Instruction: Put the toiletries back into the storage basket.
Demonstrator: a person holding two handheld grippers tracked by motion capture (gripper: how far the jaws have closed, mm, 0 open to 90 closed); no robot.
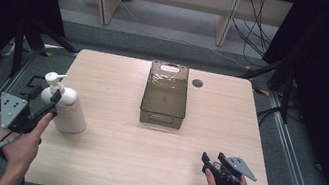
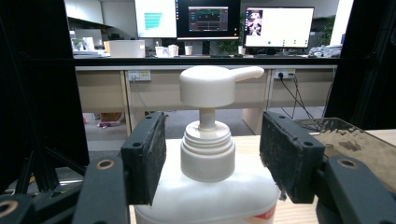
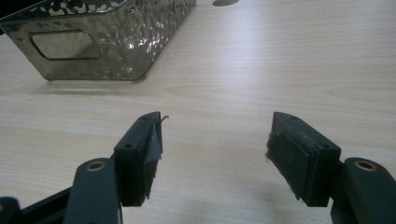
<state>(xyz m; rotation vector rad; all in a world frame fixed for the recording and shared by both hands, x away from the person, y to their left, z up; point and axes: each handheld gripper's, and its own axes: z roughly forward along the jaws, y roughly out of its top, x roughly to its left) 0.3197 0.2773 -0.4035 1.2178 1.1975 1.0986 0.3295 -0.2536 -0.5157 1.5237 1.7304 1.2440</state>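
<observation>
Pale wood counter [image 1: 154,141], dark-curtained room, desks beyond. Pump bottle [image 1: 65,105] lower left of frame, neck between left tool [image 2: 212,154] pads, untouched. Right tool [image 3: 215,154] open, lower right.

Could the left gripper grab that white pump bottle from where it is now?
Probably yes: the left gripper already has its open jaws on either side of the pump bottle neck, with nothing between pads and bottle.

I see a pale wooden table [image 1: 139,169] with rounded corners. A white pump bottle [image 1: 65,104] stands upright near its left edge, and a smoky translucent bin [image 1: 165,94] sits lengthwise toward the far middle, just beside a dark round grommet [image 1: 197,83].
</observation>
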